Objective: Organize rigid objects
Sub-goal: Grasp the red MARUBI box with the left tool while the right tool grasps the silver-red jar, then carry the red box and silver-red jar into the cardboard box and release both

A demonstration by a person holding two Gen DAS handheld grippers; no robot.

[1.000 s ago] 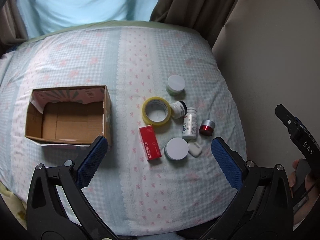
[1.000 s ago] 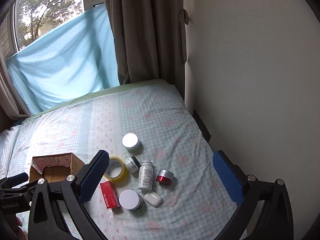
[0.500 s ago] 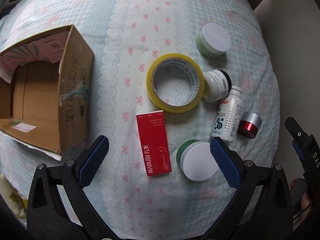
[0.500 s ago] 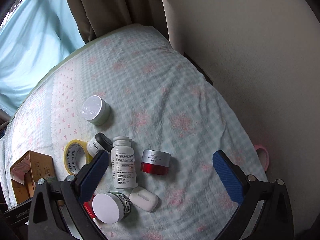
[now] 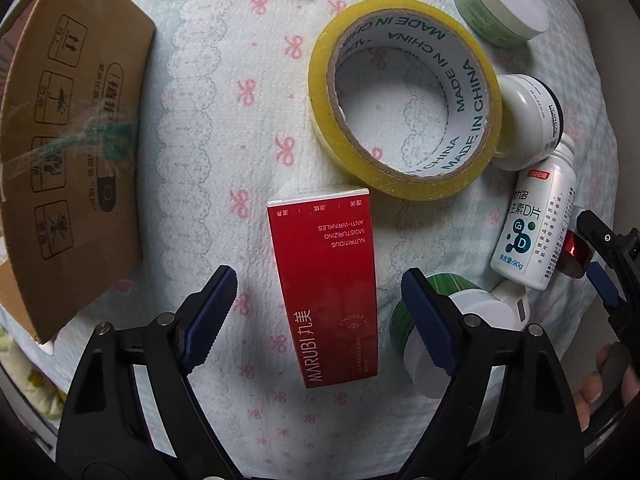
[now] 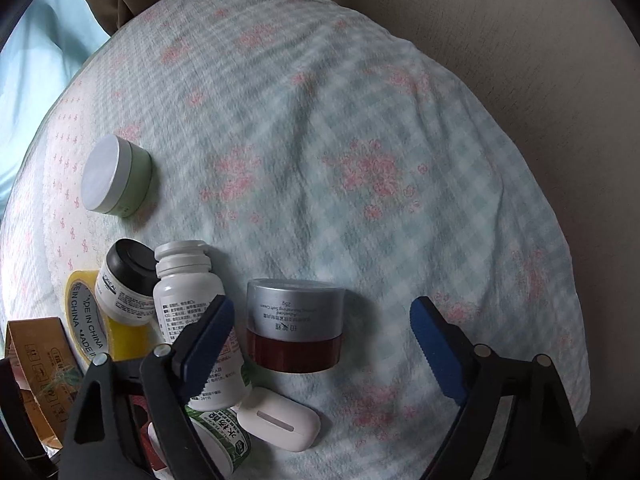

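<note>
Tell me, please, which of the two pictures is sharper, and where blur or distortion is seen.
Left wrist view: sharper, the print on the red box and tape roll reads clearly, though the fisheye bends the cardboard box at the edge. Right wrist view: softer, the bedspread pattern looks smeared, while the red jar stays fairly legible; corners are dark in both.
</note>
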